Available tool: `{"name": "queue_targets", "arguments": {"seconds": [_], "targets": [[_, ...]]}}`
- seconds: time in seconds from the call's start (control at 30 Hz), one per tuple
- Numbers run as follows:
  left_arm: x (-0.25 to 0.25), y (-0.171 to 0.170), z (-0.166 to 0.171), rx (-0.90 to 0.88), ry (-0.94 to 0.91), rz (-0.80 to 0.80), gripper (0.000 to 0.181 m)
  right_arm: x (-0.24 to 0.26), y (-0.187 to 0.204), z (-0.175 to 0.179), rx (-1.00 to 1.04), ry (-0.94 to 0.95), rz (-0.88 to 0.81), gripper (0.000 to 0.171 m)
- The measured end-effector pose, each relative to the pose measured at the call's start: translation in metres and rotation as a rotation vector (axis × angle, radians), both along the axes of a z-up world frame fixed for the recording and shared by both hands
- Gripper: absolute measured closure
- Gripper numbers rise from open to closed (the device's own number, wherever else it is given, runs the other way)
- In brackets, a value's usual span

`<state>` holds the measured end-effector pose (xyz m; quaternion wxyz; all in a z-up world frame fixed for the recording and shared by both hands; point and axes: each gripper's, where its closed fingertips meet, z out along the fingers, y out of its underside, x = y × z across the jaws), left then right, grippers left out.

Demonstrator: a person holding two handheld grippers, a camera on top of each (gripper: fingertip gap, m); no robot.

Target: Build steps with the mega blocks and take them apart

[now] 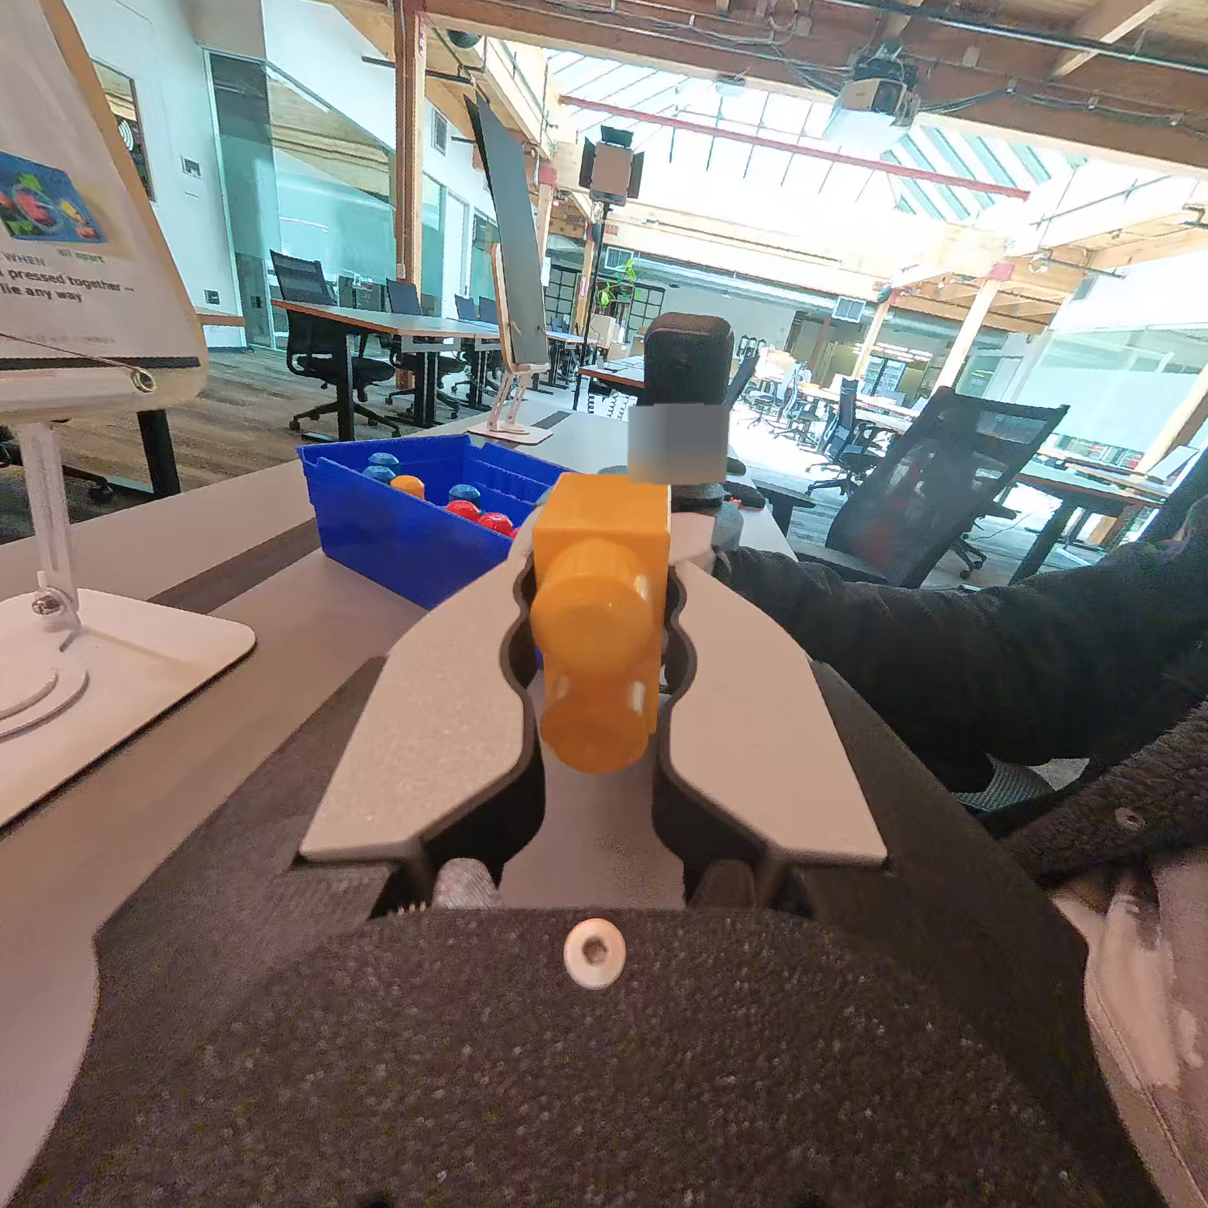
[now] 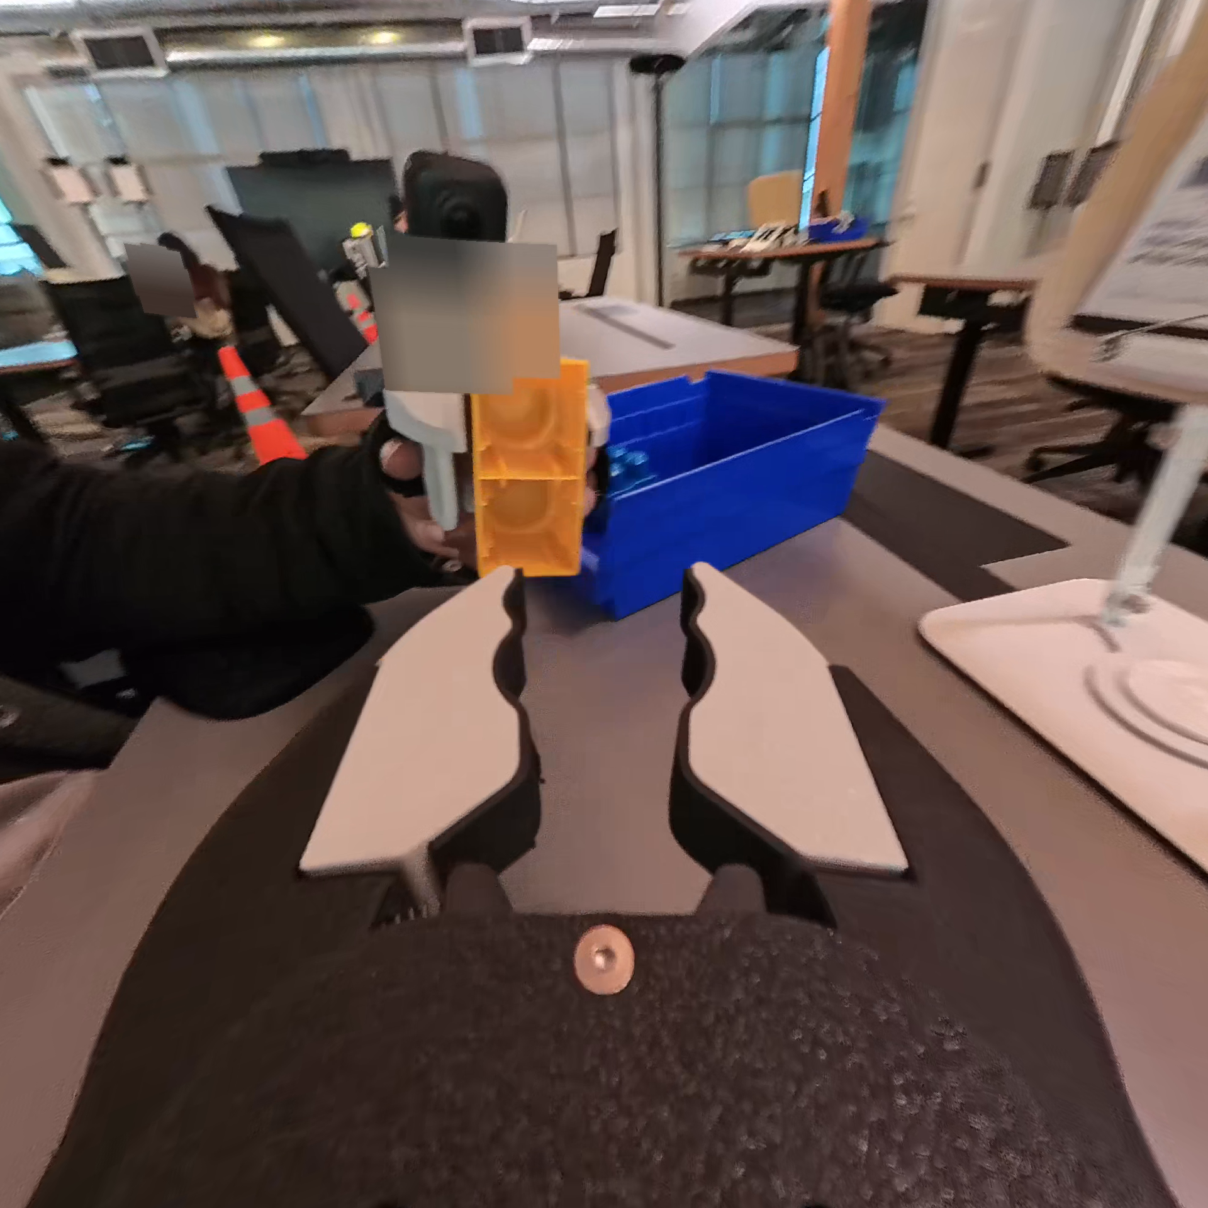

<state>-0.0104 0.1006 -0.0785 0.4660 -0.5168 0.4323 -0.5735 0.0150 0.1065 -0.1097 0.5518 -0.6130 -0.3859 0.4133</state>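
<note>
while our left claw (image 1: pixel 598 588) clamps the orange block (image 1: pixel 598 627) near the blue bin (image 1: pixel 405 542), our right claw (image 2: pixel 601 582) gapes w/ nothing btwn.

The orange block (image 1: pixel 598 614) is smooth, glossy plastic, as is the blue bin (image 1: pixel 405 523). The left gripper (image 1: pixel 595 627) has matt grey fingers (image 1: pixel 444 706) on a rough, speckled black body. The table (image 1: pixel 274 627) looks like smooth matt laminate. The sleeve (image 1: pixel 915 647) is black cloth.
</note>
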Motion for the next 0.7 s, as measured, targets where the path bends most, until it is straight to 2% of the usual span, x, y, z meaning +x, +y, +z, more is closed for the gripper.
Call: {"name": "queue_targets", "arguments": {"seconds": [0.1,0.27,0.7], "targets": [[0.003,-0.005,-0.001,-0.002,-0.010,-0.021,0.145,-0.020,-0.010,-0.013,-0.026,-0.058,0.061,0.118],[0.006,-0.008,-0.002,0.051,-0.001,-0.007,0.145,-0.035,-0.022,-0.014,-0.049,-0.049,0.132,0.111],[0.018,-0.017,-0.004,0.033,-0.054,-0.031,0.145,-0.047,-0.025,-0.003,-0.050,0.054,0.136,0.120]]}}
